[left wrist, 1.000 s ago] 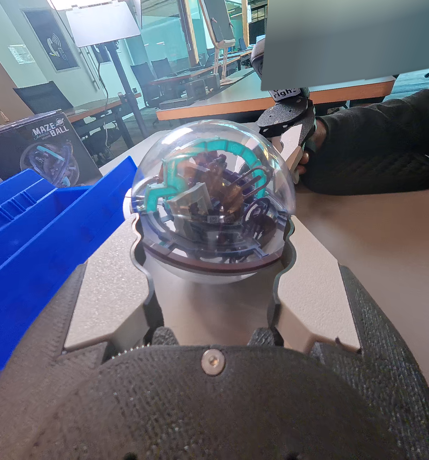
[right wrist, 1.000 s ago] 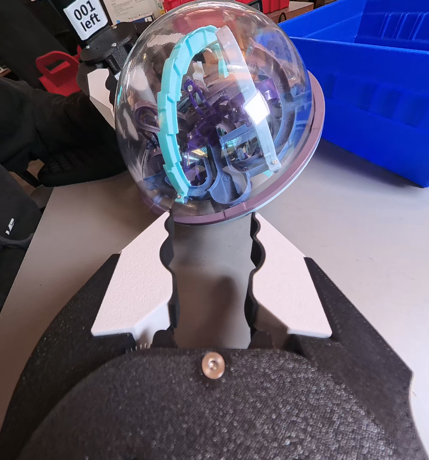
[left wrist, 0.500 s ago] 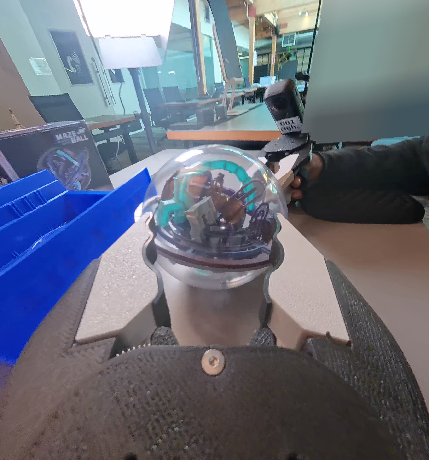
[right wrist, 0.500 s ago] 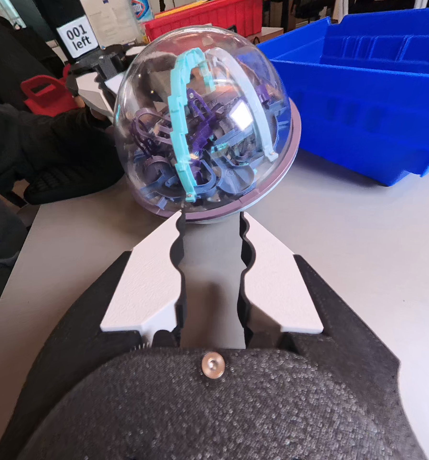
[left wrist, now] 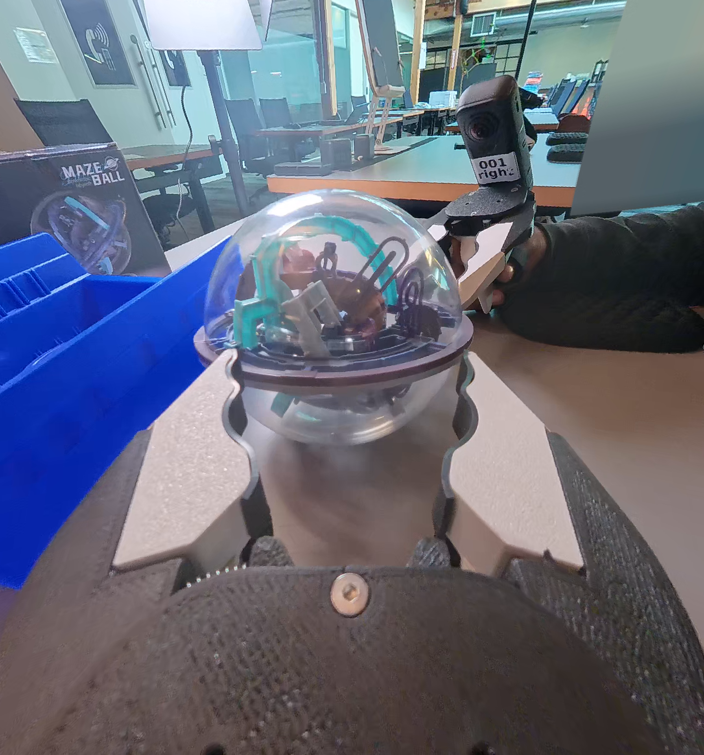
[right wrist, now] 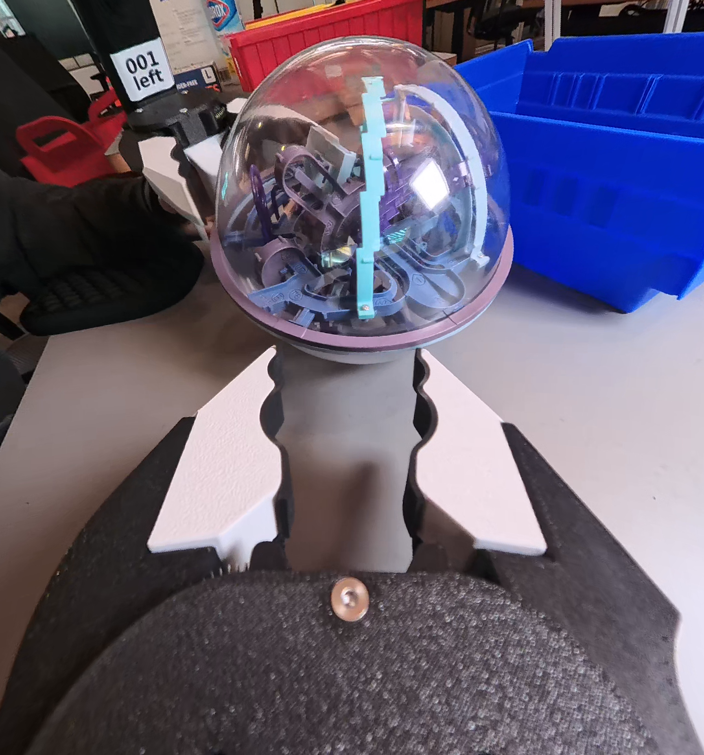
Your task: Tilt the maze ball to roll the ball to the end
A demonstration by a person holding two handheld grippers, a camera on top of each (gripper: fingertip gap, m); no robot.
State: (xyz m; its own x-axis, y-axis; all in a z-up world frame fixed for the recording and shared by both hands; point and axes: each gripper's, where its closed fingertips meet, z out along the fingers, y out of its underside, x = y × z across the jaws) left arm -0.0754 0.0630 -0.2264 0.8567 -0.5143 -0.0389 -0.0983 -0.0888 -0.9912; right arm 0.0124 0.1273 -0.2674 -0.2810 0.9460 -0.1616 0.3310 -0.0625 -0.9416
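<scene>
— Where's the maze ball?
— On the table, just beside the blue bin. Left gripper spread wide round its lower half; pads look to touch the sides, can't be sure.
— Right gripper?
— Jaws apart, tips just under the rim, nothing pinched.

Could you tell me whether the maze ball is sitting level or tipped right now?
Roughly level: in the left wrist view the maze ball's purple rim runs nearly horizontal, dome upward.
</scene>
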